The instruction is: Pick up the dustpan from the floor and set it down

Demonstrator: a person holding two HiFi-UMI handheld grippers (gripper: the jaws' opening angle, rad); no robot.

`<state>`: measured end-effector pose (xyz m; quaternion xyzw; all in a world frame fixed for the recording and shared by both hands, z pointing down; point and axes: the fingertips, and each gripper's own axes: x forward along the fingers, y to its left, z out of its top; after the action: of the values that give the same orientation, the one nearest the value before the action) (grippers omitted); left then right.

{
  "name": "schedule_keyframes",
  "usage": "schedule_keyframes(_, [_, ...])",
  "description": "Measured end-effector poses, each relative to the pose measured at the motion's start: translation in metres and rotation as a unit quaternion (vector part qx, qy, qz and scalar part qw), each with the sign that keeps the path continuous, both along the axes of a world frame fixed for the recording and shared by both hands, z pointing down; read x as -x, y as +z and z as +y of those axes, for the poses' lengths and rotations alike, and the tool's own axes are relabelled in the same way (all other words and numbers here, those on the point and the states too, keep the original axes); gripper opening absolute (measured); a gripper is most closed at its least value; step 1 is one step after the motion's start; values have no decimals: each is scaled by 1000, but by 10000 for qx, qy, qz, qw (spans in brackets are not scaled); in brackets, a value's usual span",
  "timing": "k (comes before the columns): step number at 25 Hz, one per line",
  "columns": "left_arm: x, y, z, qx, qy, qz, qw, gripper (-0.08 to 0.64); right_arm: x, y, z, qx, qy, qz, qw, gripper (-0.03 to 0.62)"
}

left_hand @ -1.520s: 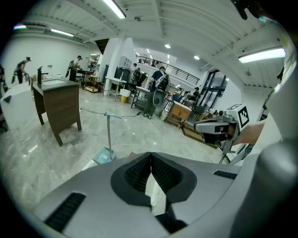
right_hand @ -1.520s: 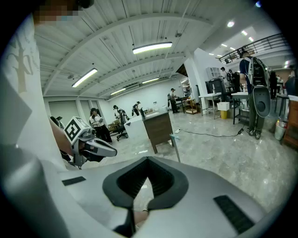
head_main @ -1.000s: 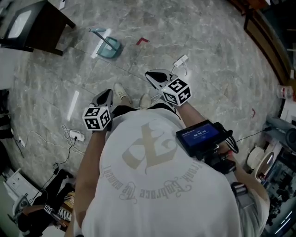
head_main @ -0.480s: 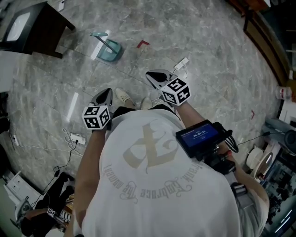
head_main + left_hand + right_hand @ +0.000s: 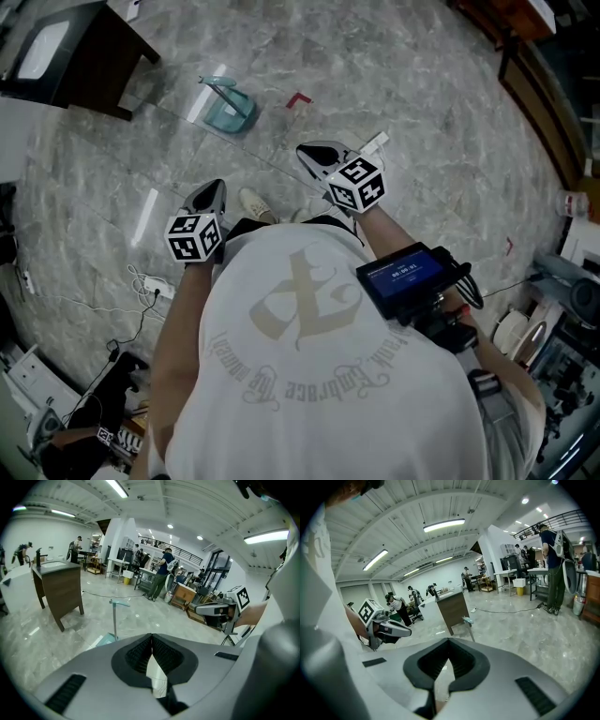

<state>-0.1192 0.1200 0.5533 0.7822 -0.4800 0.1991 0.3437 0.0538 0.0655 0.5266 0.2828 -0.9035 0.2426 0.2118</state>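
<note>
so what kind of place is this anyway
Probably a big open lab or workshop hall: a polished stone floor with a power strip and loose cables on it, long ceiling strip lights, and tables where people stand working.

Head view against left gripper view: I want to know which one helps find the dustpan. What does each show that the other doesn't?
Only the head view: a shoe, a white power strip and red tape on the floor. Only the left gripper view: people standing at far benches, ceiling lights, and the left gripper with its jaws together and nothing between them. Both: the dustpan standing untouched on the floor with its handle up, the dark cabinet, and the right gripper.
</note>
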Motion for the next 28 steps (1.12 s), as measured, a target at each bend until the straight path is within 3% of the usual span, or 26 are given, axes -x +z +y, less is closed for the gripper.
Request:
schedule_keyframes(17, [27, -38, -29, -256, -70, 89, 9996, 12, 20, -39, -32, -161, 135, 149, 9997, 17])
schedule_keyframes(28, [63, -46, -28, -312, -445, 200, 9983, 12, 50, -47, -47, -223, -42, 356, 9991, 17])
